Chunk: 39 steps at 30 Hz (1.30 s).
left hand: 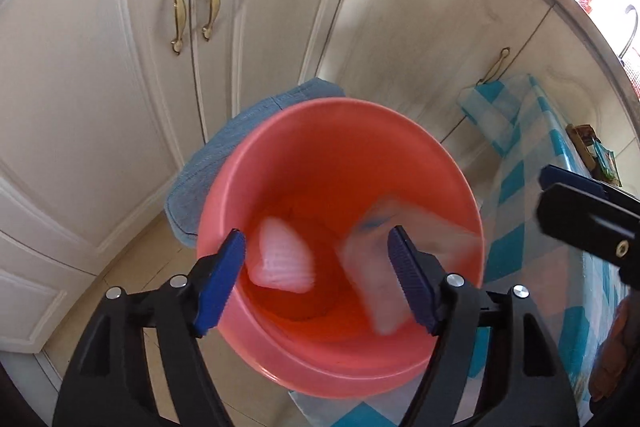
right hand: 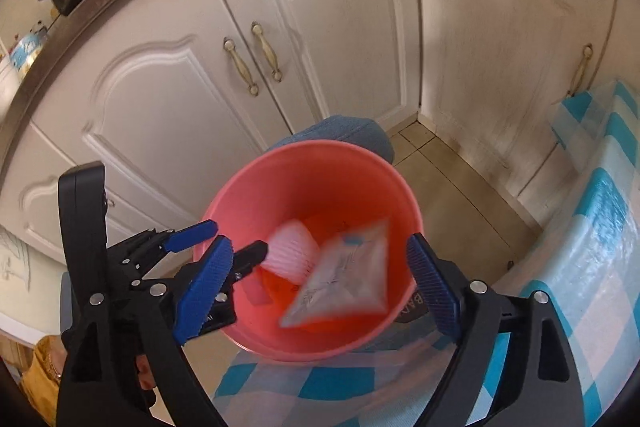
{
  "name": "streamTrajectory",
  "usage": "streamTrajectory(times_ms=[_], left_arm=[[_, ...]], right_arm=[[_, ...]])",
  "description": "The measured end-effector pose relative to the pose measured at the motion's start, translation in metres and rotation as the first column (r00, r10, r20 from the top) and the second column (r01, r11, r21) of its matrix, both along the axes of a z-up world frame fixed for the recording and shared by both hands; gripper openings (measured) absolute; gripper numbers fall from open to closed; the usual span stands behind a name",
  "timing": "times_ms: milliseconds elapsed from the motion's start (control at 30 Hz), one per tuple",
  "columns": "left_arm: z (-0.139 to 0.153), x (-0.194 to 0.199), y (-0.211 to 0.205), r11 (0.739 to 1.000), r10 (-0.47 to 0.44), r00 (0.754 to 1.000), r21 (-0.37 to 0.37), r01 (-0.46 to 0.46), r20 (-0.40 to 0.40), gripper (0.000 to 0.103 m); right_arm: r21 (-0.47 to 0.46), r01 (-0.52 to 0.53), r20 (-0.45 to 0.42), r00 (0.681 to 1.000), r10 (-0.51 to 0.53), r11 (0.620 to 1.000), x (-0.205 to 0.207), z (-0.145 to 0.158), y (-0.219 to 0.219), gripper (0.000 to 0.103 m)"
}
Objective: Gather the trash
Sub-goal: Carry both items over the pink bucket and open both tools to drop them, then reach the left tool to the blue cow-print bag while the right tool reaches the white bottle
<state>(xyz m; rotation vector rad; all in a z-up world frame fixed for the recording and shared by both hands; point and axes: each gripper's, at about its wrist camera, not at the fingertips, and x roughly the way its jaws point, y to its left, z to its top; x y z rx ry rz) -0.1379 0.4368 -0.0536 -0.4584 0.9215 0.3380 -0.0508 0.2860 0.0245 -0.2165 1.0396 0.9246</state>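
both grippers, left and right, fingers released, above the pink bucket; a blurred white pleated piece and clear wrapper inside.

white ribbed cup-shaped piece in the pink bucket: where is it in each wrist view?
Left wrist view: white ribbed cup-shaped piece sits lower centre, blurred, inside the pink plastic bucket, left of the clear plastic packet.
Right wrist view: centre, slightly low, in the bucket's left half, packet to its right.
Shared landmark: pair of brass cupboard handles above the bucket.
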Motion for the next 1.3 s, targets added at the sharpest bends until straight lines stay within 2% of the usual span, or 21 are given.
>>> streamTrajectory(times_ms=[167,433,600,733,900,1067,1233,1300], left_arm=[[0.016,-0.016,-0.006,0.999,0.030,0.998,0.012,-0.030,0.049,0.079],[0.051,-0.046,-0.040,0.997,-0.005,0.995,0.075,-0.003,0.104,0.080],[0.074,-0.048,-0.073,0.993,-0.018,0.993,0.116,0.004,0.120,0.080],[0.096,-0.035,-0.110,0.985,-0.079,0.991,0.164,0.061,0.107,0.080],[0.128,0.003,-0.166,0.962,-0.199,0.973,0.215,0.170,0.119,0.080],[0.151,0.064,-0.218,0.932,-0.335,0.926,0.206,0.299,0.172,0.080],[0.164,0.138,-0.264,0.902,-0.429,0.872,0.169,0.397,0.238,0.080],[0.162,0.171,-0.282,0.891,-0.453,0.857,0.152,0.427,0.246,0.080]], right_arm=[[0.062,0.067,0.036,0.997,-0.069,0.996,0.002,0.024,-0.040,0.088],[0.227,0.219,0.080,0.967,-0.242,0.949,-0.011,0.058,-0.154,0.091],[0.271,0.329,0.009,0.939,-0.345,0.904,-0.017,0.047,-0.234,0.092],[0.284,0.379,-0.044,0.923,-0.383,0.881,-0.014,0.038,-0.282,0.092],[0.329,0.430,-0.066,0.899,-0.433,0.841,-0.005,0.043,-0.340,0.092],[0.335,0.515,-0.039,0.844,-0.534,0.789,0.013,0.052,-0.407,0.092],[0.360,0.603,-0.095,0.783,-0.615,0.712,0.070,0.061,-0.470,0.092],[0.347,0.623,-0.096,0.768,-0.634,0.701,0.097,0.064,-0.483,0.091]])
